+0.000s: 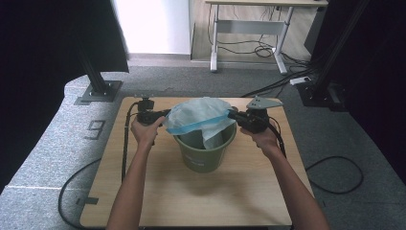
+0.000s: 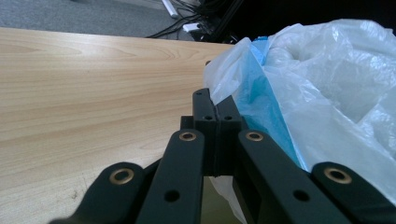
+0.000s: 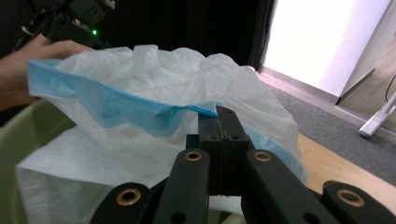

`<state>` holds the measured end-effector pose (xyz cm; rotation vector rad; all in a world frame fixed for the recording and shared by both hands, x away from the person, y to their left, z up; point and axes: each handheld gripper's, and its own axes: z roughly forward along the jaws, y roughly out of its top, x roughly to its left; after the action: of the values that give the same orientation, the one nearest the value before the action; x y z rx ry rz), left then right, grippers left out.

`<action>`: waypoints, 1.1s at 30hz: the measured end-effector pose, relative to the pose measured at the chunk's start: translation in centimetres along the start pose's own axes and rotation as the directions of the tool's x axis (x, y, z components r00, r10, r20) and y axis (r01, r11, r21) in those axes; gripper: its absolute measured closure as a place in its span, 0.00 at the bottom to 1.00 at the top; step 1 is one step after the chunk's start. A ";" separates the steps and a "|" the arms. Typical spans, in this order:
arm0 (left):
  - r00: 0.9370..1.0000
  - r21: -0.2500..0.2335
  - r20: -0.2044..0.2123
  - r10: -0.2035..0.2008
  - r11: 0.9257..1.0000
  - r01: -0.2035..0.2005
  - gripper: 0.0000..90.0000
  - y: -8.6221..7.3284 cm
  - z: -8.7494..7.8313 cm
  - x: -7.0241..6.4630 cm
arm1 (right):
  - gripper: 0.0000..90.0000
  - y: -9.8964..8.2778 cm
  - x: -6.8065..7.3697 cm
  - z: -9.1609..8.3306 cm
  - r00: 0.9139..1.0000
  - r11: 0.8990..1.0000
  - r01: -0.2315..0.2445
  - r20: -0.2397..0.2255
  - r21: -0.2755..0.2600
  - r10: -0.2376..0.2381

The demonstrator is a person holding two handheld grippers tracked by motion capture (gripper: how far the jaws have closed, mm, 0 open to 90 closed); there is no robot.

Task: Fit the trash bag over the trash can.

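Observation:
A white plastic bag (image 1: 201, 115) with a blue rim is spread over a green bucket (image 1: 203, 160) in the middle of the wooden table (image 1: 191, 196). My left gripper (image 1: 165, 116) is shut on the bag's left edge. My right gripper (image 1: 231, 114) is shut on the right edge, and the blue rim stretches taut between them. In the left gripper view the jaws (image 2: 215, 105) are pressed together beside the bag (image 2: 327, 84). In the right gripper view the jaws (image 3: 220, 114) pinch the blue rim of the bag (image 3: 154, 84) above the bucket (image 3: 18, 154); the other hand's gripper (image 3: 70, 21) shows beyond.
Bare tabletop (image 2: 93, 84) lies to the left of the bucket and in front of it. A black metal post base (image 1: 99, 90) stands on the floor past the table's far left corner. Cables (image 1: 335, 175) trail on the carpet to the right.

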<state>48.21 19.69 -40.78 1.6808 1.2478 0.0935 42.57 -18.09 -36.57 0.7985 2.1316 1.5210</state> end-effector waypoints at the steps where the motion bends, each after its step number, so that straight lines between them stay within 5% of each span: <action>1: 1.000 -0.002 0.000 -0.001 1.000 0.001 1.00 0.0 0.0 0.0 | 0.98 -0.1 0.2 -0.4 1.000 1.000 -0.020 -0.002 -0.009 0.020; 12: 1.000 -0.009 0.001 -0.005 1.000 0.005 1.00 -0.3 -0.4 0.2 | 0.98 -2.6 2.9 -4.3 0.997 0.999 -0.035 -0.075 -0.040 0.032; 18: 1.000 -0.008 -0.003 -0.005 1.000 0.005 1.00 -0.4 -0.5 0.1 | 0.98 -5.5 4.7 -5.7 0.992 0.999 -0.036 -0.121 -0.032 0.032; 33: 1.000 0.001 0.002 -0.010 1.000 0.010 1.00 -1.1 -0.3 0.5 | 0.99 -10.5 7.7 -5.2 0.982 0.999 0.027 -0.187 0.039 -0.020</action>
<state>47.48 20.27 -41.69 1.6748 1.2543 0.0852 31.19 -19.34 -44.77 0.6644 2.3053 1.6002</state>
